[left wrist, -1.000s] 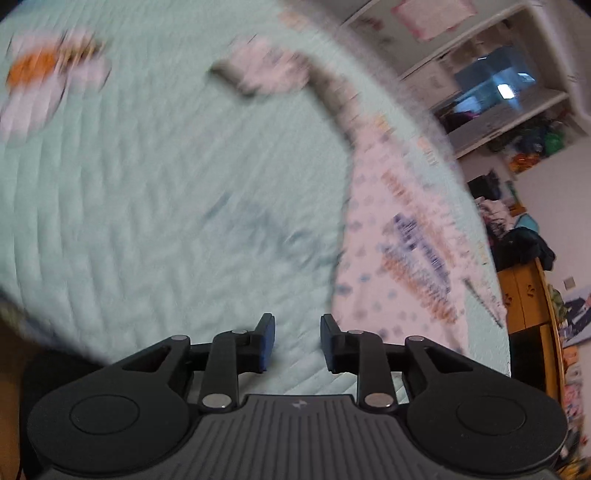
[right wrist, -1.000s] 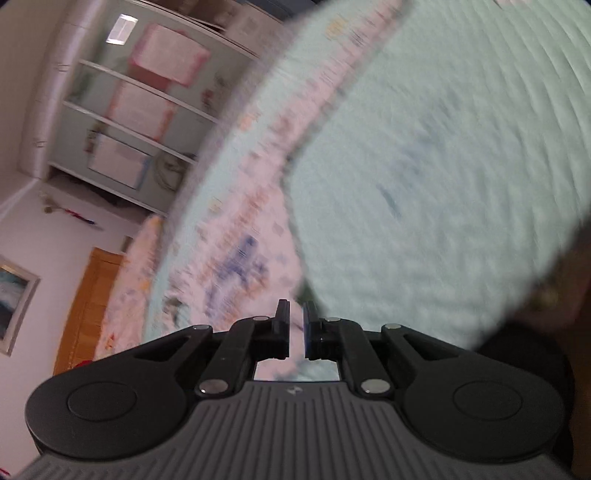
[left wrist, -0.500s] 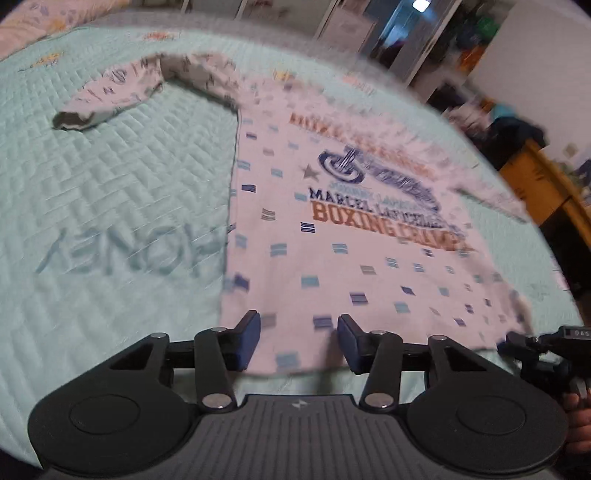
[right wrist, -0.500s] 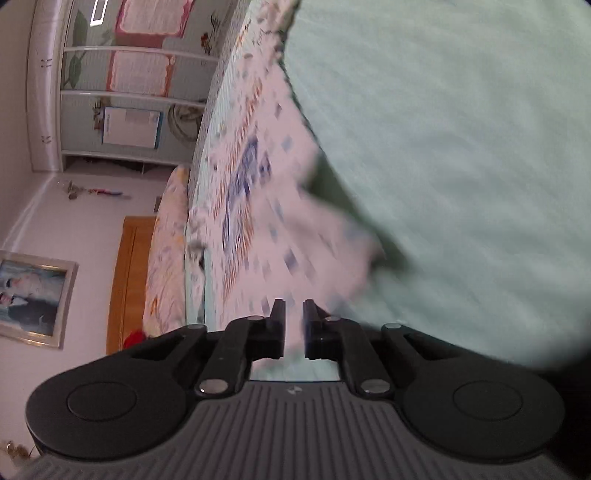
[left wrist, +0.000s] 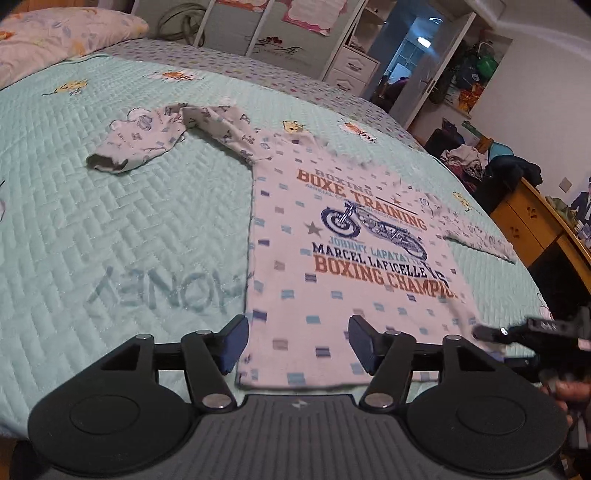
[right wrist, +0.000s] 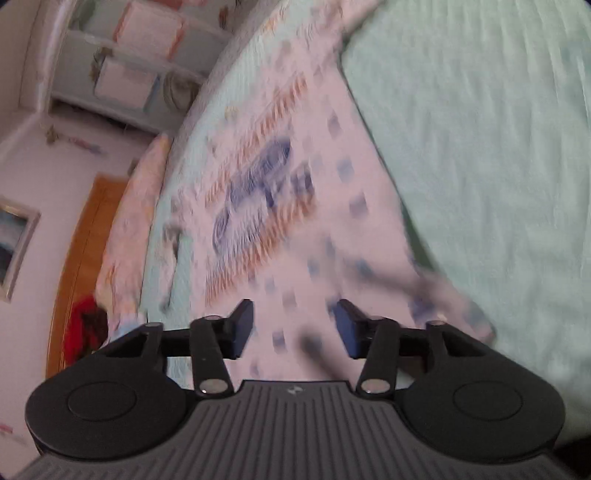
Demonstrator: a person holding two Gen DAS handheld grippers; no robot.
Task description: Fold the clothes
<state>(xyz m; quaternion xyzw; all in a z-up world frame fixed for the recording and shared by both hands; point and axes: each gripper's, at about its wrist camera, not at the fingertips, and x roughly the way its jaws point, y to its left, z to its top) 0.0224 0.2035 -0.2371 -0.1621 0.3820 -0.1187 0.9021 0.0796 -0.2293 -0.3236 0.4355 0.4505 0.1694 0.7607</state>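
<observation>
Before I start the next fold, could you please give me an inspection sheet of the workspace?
Surface: mint quilted bedspread, stitched lettering, cartoon motifs.
Job's things: long-sleeved shirt lies face up and spread flat, motorcycle print showing; left sleeve bent back on itself, the other sleeve stretched out sideways.
Clutter: pillow at the bed's head; nothing else seen on the bedspread.
Grippers: left gripper open over the hem's corner, jaws just been opening; right gripper open above the hem, jaws just been opening; nothing pinched in either.
Cables: nothing seen.
Surroundings: white shelving, wooden cabinet, clothes pile.
</observation>
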